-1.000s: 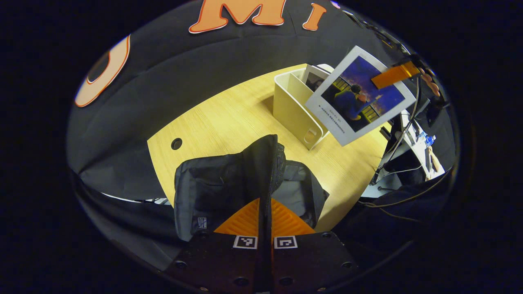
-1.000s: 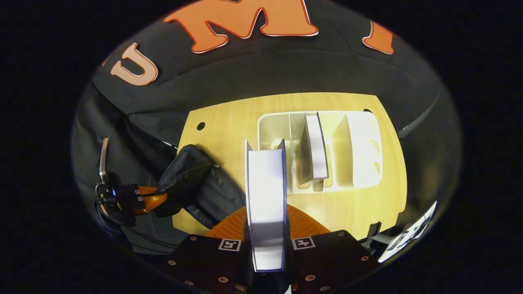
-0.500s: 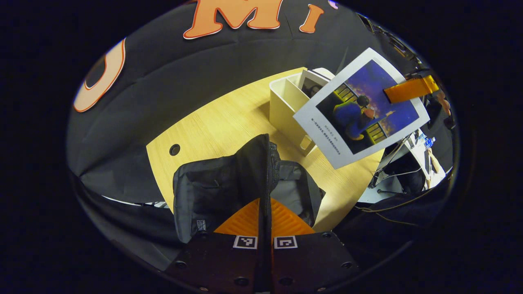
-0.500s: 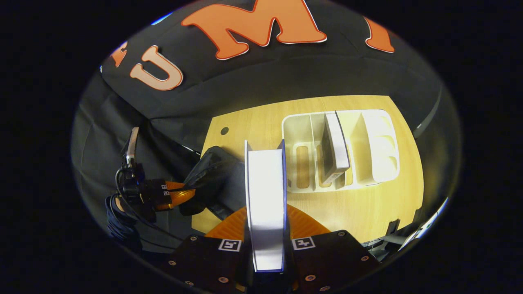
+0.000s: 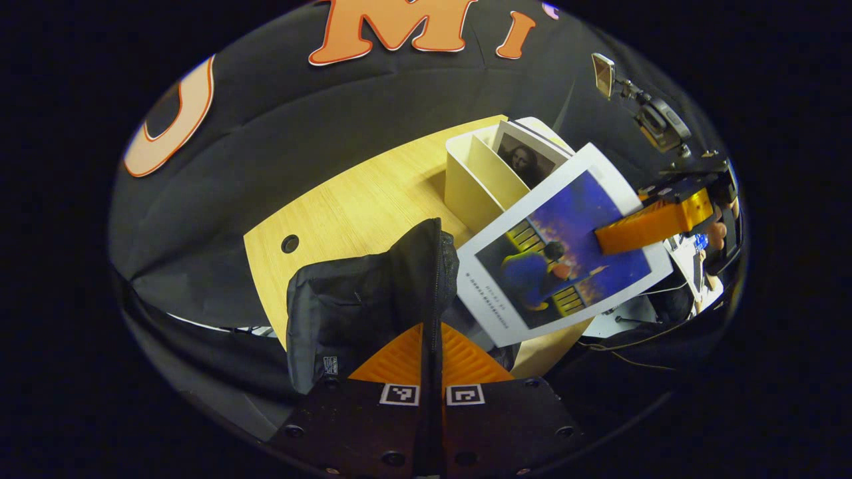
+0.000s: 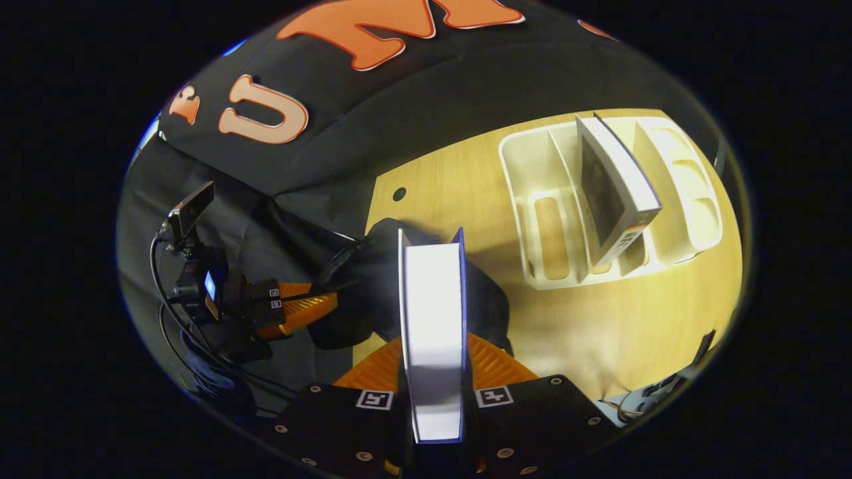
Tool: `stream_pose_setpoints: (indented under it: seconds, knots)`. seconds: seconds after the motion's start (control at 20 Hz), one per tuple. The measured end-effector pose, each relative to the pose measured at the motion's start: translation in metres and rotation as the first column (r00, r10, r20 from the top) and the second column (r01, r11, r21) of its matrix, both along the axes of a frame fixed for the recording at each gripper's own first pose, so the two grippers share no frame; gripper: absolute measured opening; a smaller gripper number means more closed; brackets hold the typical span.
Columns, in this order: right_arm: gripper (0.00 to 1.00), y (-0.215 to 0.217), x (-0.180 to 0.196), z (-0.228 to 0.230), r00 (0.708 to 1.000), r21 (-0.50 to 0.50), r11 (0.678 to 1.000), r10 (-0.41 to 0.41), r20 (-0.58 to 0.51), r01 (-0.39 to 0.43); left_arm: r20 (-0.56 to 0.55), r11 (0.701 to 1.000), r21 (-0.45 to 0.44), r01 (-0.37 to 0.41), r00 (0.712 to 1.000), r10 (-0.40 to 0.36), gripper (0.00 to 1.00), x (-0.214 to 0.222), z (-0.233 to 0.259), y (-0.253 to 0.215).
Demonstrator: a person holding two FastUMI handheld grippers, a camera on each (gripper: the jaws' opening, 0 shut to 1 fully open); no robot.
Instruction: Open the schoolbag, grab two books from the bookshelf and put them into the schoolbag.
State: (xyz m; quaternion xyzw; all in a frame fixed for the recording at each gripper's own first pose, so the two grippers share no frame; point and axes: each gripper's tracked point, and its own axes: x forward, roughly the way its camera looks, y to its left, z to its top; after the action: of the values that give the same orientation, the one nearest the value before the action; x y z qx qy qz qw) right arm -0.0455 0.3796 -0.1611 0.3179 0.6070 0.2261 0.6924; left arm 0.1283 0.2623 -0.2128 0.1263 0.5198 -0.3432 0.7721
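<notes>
My left gripper (image 5: 429, 332) is shut on the raised edge of the black schoolbag (image 5: 353, 299), holding its mouth up. My right gripper (image 5: 609, 236) is shut on a book with a blue cover (image 5: 566, 253), tilted just right of the bag's opening. In the right gripper view that book (image 6: 432, 313) stands edge-on between my right gripper's (image 6: 432, 346) fingers, right over the schoolbag (image 6: 373, 286); the left gripper (image 6: 326, 303) pulls the bag from the left. The cream bookshelf (image 5: 466, 183) holds a second book (image 5: 526, 156), which leans in a middle slot of the bookshelf (image 6: 526, 166).
The bag and shelf sit on a light wooden table (image 5: 346, 199) with a round cable hole (image 5: 289, 243). The table's near edge lies close behind the bag. Cables and equipment (image 5: 692, 266) lie beyond the table's right side.
My right gripper carried the blue-cover book down and left, from above the bookshelf to over the schoolbag's mouth. The left gripper kept its hold on the bag.
</notes>
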Motion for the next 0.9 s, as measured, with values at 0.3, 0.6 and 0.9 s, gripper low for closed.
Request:
stream_pose_setpoints:
  seconds: [0.3,0.6,0.9]
  knots:
    - [0.3,0.052,0.002,-0.037,0.994,0.116,0.989,-0.088,-0.066,0.095,0.012,0.999,-0.026,-0.032,0.999,0.033,0.01,-0.006,0.009,-0.009]
    - [0.3,0.095,0.01,-0.083,0.979,0.17,0.964,-0.197,-0.06,0.205,0.006,0.992,-0.097,-0.081,0.997,0.082,0.01,-0.01,0.015,-0.026]
    - [0.3,0.127,0.016,-0.108,0.96,0.201,0.939,-0.273,-0.061,0.28,-0.015,0.983,-0.143,-0.115,0.993,0.114,0.01,-0.02,0.018,-0.041]
